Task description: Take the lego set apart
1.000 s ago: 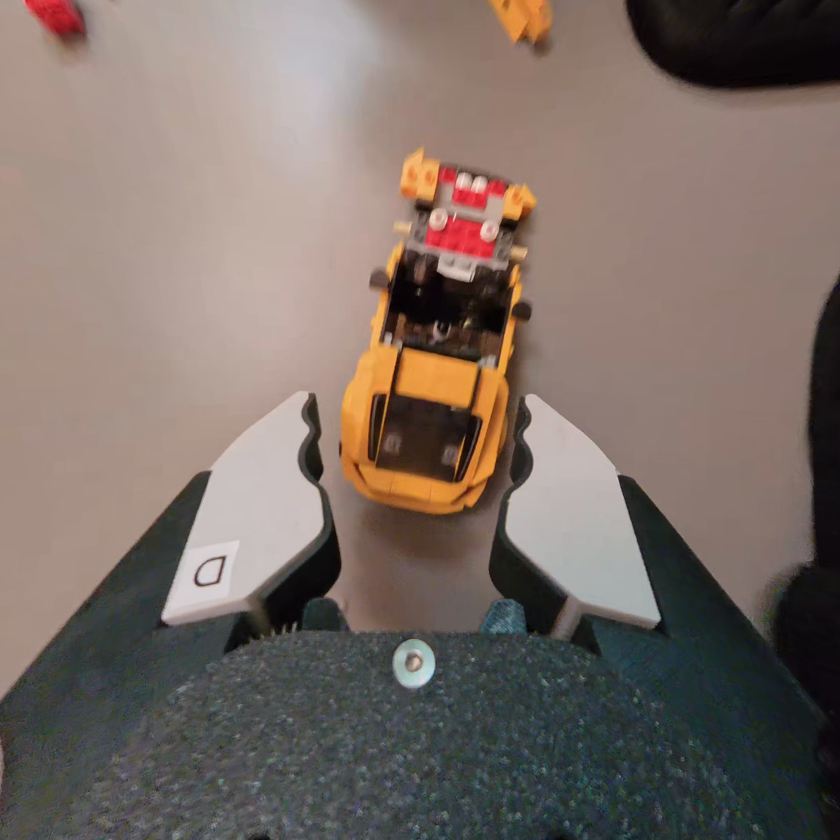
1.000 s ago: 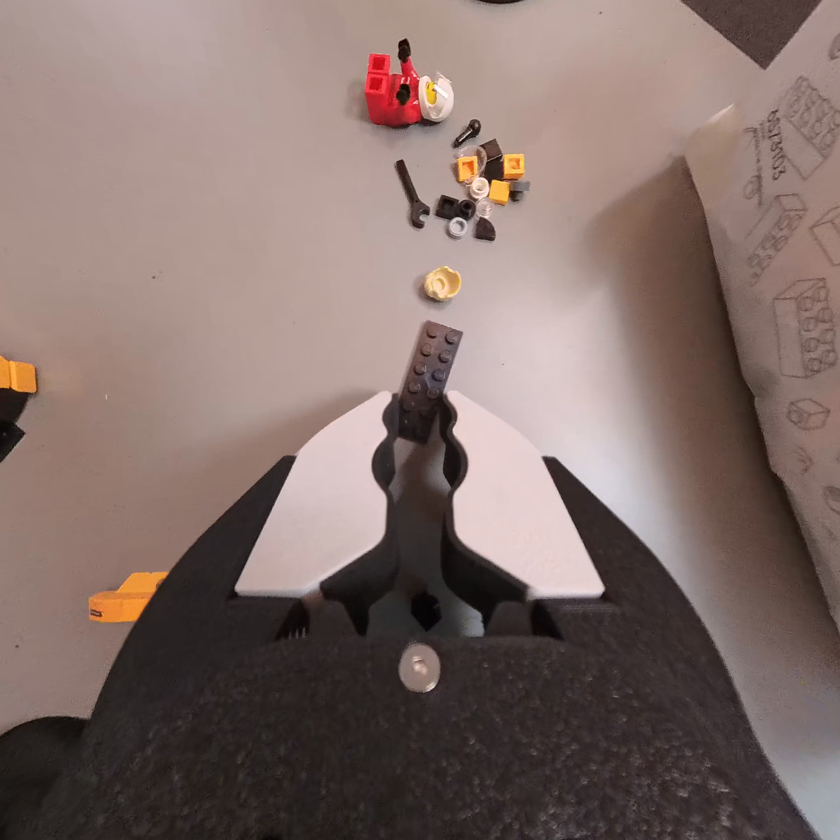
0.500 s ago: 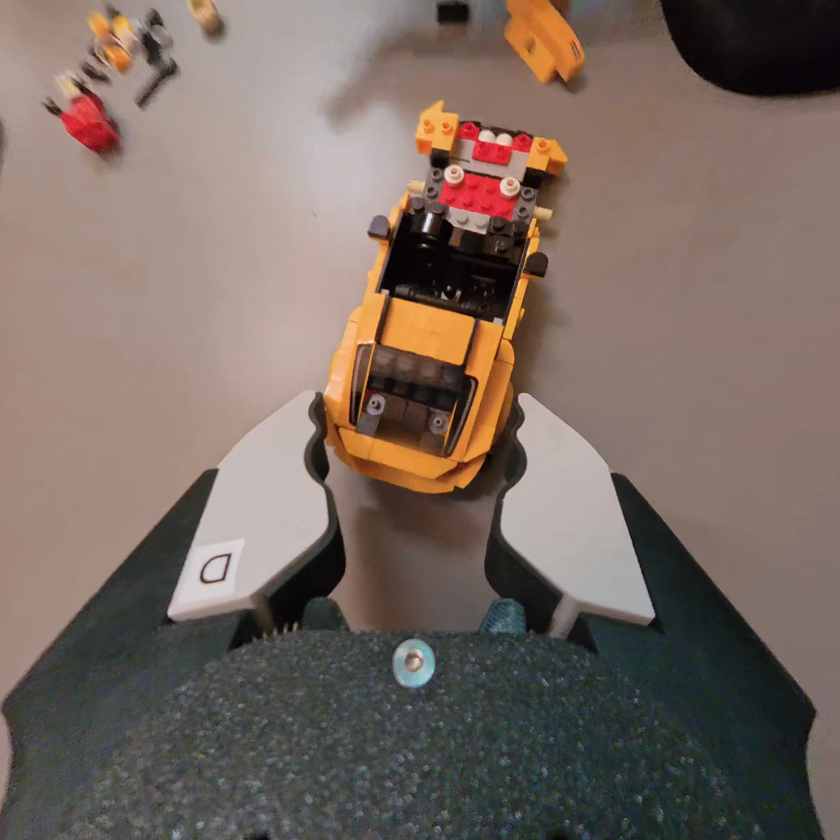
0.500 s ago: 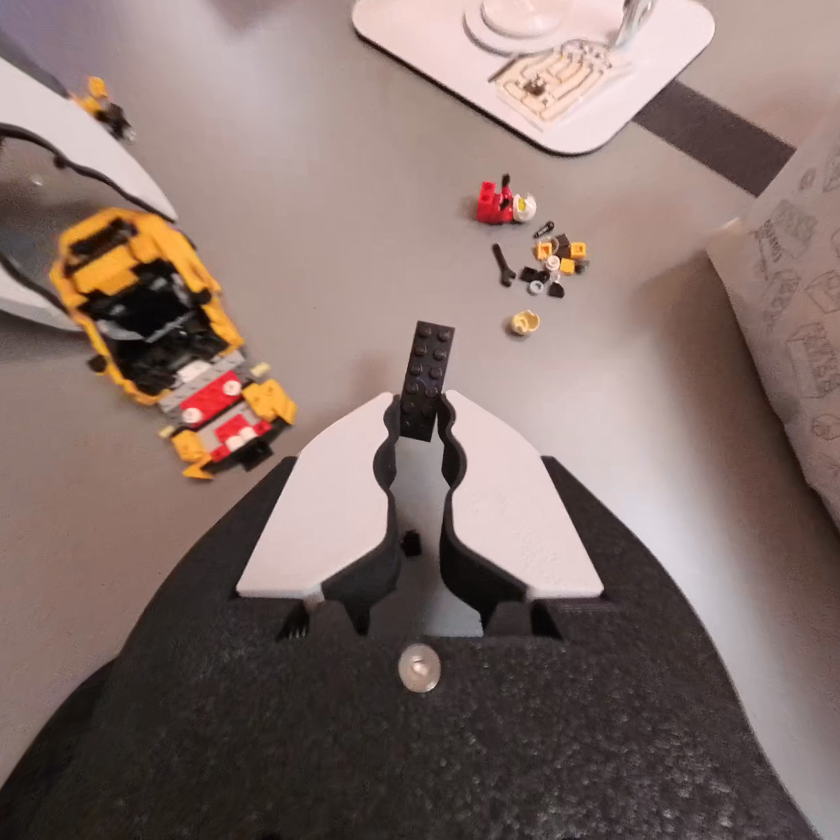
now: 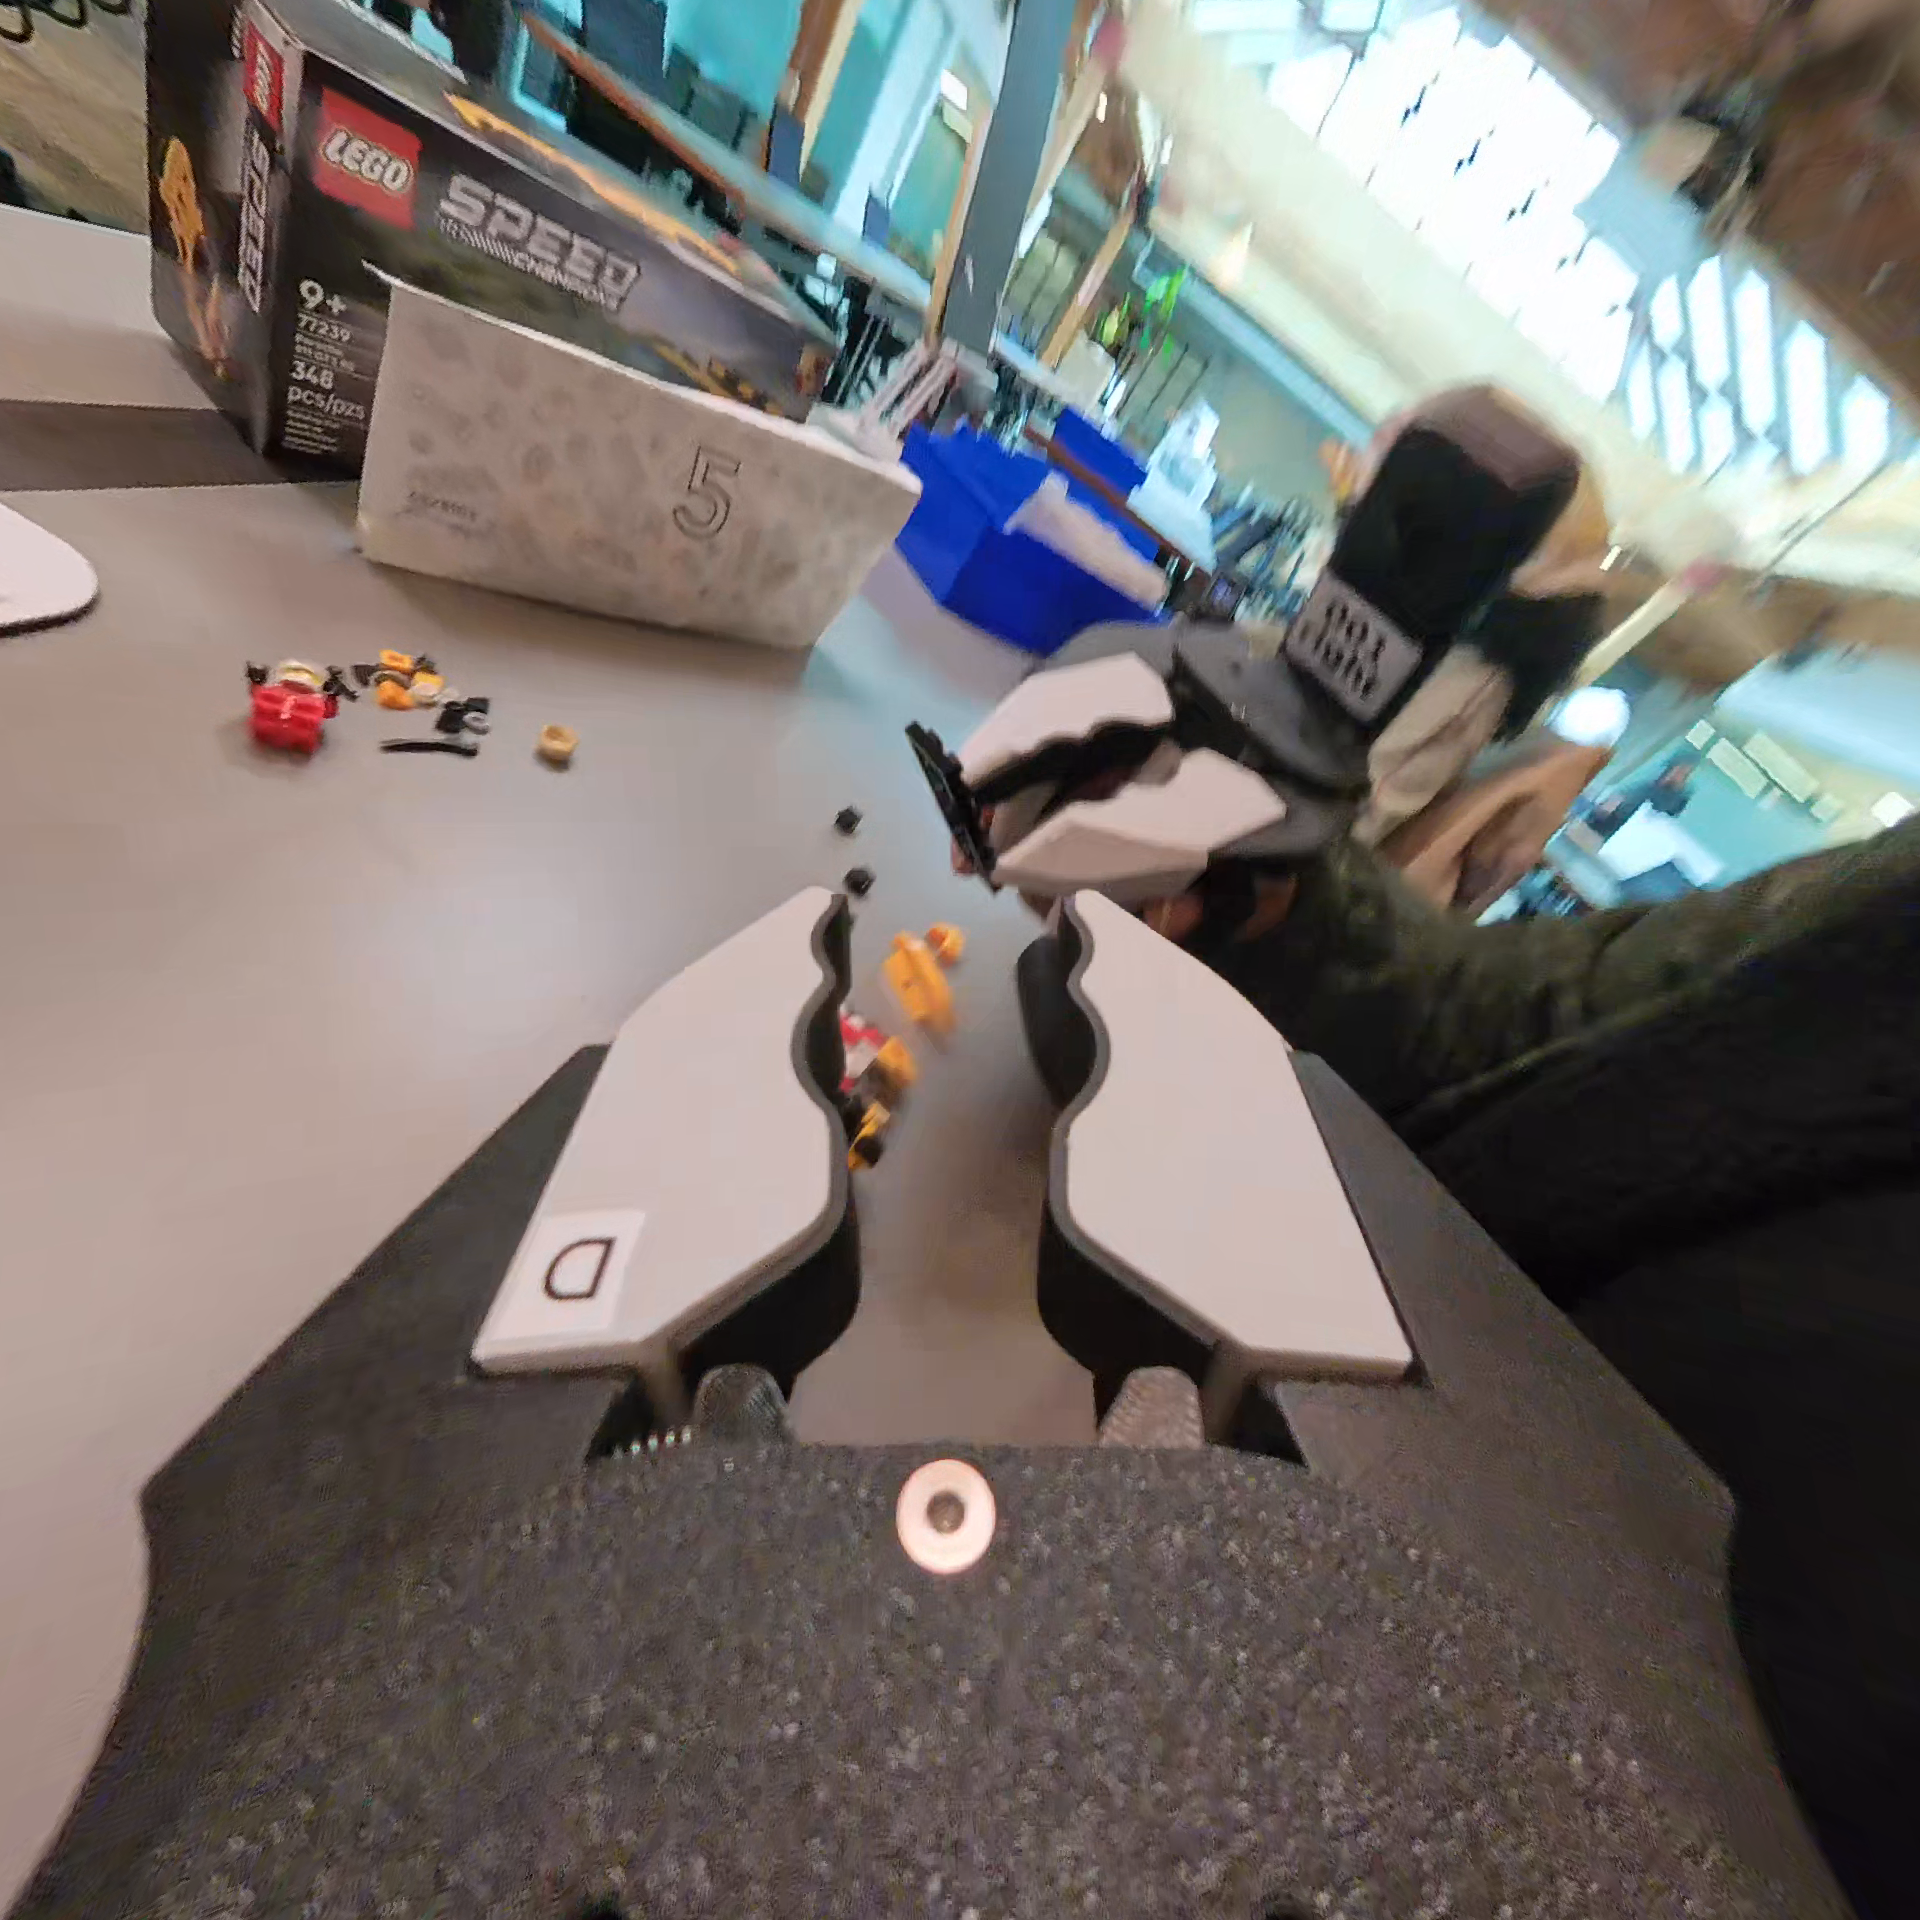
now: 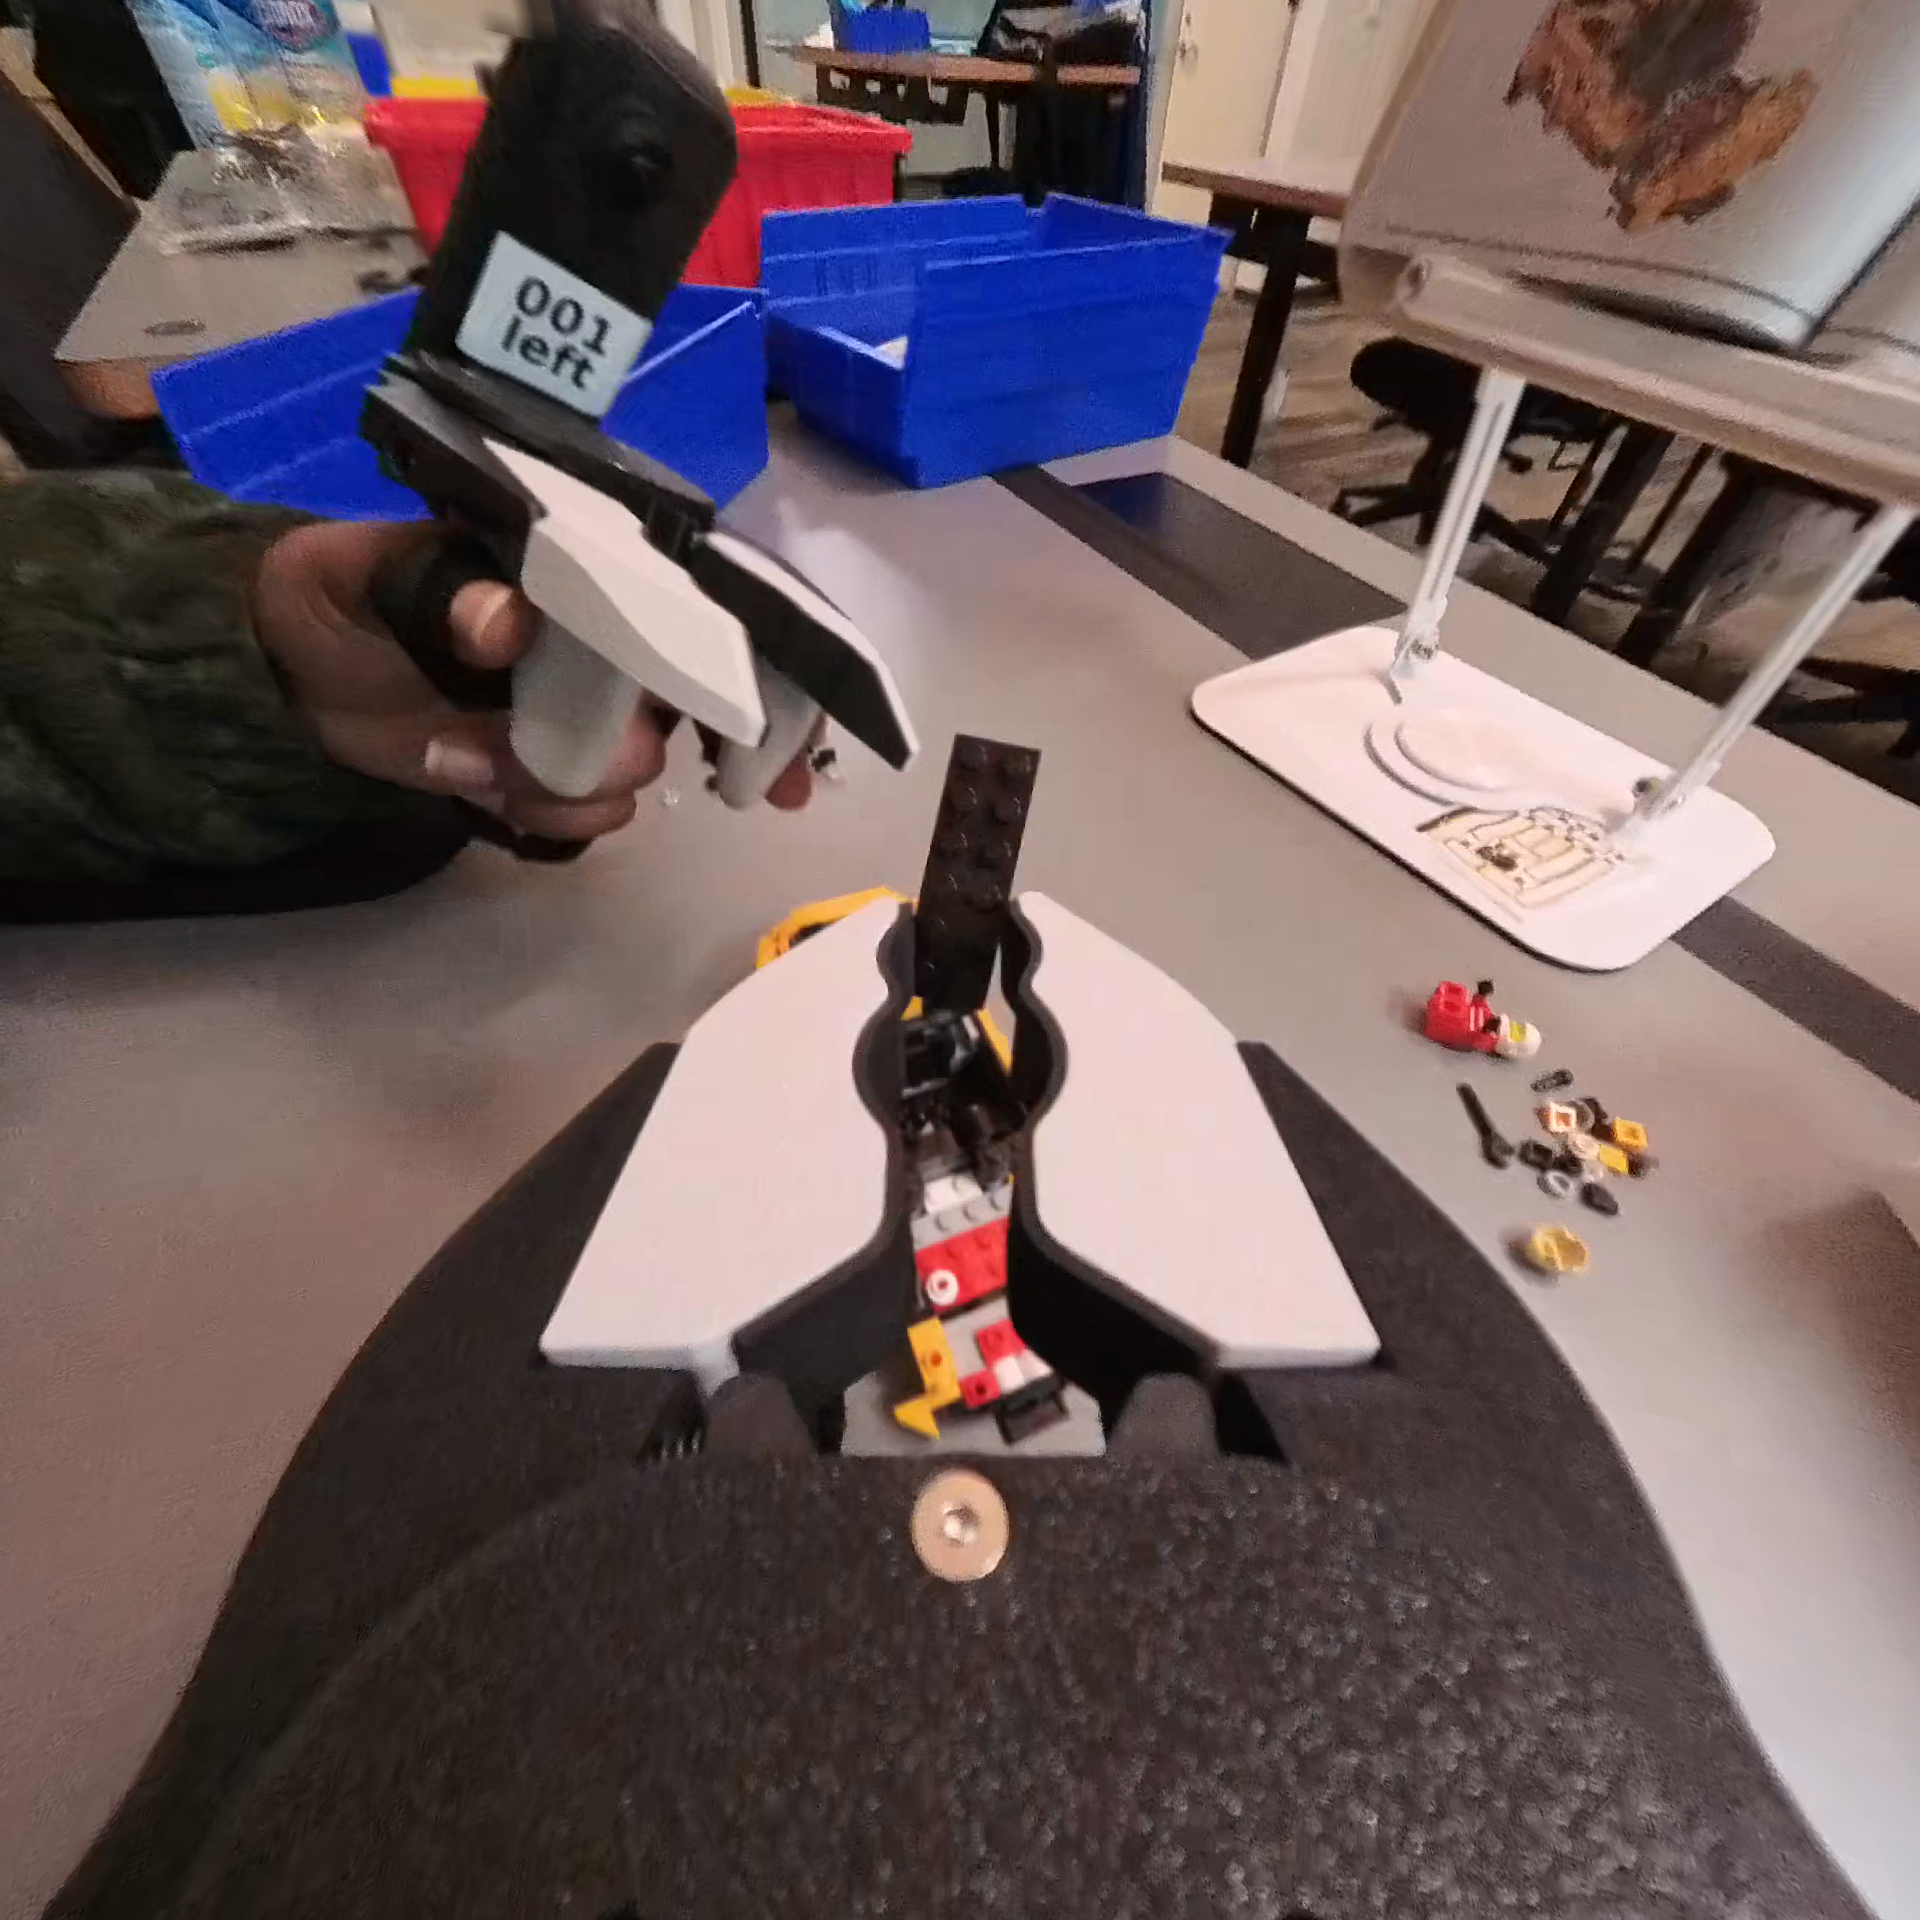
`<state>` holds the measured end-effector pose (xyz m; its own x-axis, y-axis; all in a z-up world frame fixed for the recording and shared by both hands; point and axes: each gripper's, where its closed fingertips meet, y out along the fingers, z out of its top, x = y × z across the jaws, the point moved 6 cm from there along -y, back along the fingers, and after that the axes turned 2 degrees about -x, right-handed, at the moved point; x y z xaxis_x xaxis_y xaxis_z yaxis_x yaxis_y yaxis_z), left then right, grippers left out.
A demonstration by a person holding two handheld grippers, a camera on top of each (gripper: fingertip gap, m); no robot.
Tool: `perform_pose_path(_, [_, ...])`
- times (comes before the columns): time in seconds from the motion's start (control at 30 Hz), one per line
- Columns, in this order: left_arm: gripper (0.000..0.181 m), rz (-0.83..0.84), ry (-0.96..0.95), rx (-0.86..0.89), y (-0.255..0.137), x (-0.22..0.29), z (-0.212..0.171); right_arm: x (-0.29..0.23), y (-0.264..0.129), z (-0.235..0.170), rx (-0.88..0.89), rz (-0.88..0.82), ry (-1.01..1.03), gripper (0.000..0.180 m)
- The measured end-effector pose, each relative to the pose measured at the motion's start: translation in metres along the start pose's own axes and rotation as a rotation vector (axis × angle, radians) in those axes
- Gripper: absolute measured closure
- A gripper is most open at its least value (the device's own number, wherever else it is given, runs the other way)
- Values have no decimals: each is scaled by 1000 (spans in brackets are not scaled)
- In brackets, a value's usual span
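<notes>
Left wrist view: the left gripper (image 5: 951,914), which straddled the yellow Lego car's (image 6: 956,1247) nose half a second ago, has swung up and away, jaws apart and empty. The car lies ungrasped on the table, so the next pull waits. The right gripper (image 6: 966,925) stays clamped on a black plate (image 6: 982,821). Writing shows on the set's box (image 5: 312,260), a paper bag (image 5: 623,520) and the left gripper's label (image 6: 551,322).

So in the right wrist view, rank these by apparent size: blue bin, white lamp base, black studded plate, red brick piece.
1. Blue plastic bin
2. White flat lamp base, though nearer the camera, so the true order is unsure
3. Black studded plate
4. Red brick piece
</notes>
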<state>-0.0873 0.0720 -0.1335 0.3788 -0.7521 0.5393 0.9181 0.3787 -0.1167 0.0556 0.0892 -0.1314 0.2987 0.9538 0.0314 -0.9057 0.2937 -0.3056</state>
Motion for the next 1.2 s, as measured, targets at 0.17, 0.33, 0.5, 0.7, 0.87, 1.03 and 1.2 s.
perform_pose_path(0.17, [150, -109, -126, 130, 5, 12, 2, -19, 12, 8, 33, -51, -85, 164])
perform_pose_path(0.33, [156, -41, -86, 125, 9, 14, -4, -36, 16, 8, 42, -90, -165, 164])
perform_pose_path(0.5, [177, 11, -10, 53, 5, 13, -4, -41, 18, 7, 77, -128, -225, 168])
perform_pose_path(0.7, [176, 45, 96, -97, -48, -10, 12, -12, 3, 5, 167, -123, -88, 152])
perform_pose_path(0.87, [177, 250, 31, -363, -127, -47, -7, 13, -11, 1, 203, -146, 3, 153])
perform_pose_path(1.03, [177, 361, -94, -499, -152, -75, -32, 20, -7, -7, 165, -126, 14, 156])
perform_pose_path(1.2, [177, 407, -128, -543, -151, -87, -40, 22, -11, -9, 166, -113, 13, 157])
